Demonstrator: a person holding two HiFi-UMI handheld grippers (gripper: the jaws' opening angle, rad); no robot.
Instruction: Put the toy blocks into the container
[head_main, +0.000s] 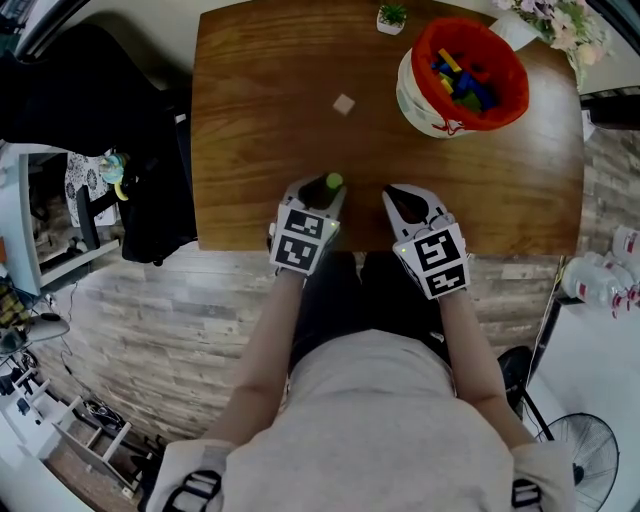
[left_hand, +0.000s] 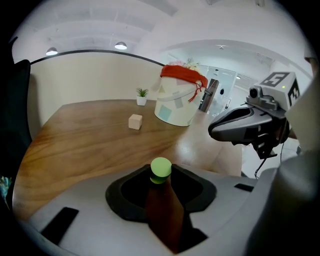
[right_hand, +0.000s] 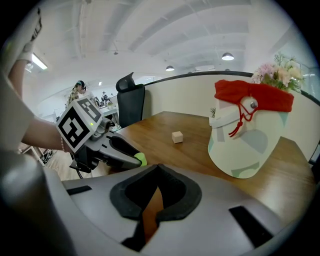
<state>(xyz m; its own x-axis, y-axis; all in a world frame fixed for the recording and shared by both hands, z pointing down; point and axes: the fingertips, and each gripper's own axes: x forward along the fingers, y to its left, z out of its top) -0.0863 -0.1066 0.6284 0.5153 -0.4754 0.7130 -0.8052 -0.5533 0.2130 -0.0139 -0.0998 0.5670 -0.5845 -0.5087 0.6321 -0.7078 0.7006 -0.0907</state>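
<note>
One green block (head_main: 334, 181), one cube (head_main: 344, 104), one container (head_main: 412, 100)

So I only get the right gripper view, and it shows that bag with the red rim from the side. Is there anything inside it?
Observer: Yes. The head view looks down into the red-rimmed bag and shows a pile of toy blocks in blue, yellow and green.
Operator: And is that a green block at the tip of the left gripper?
Observer: Yes. The left gripper view shows its round top, with the jaw tips closed on its sides.
</note>
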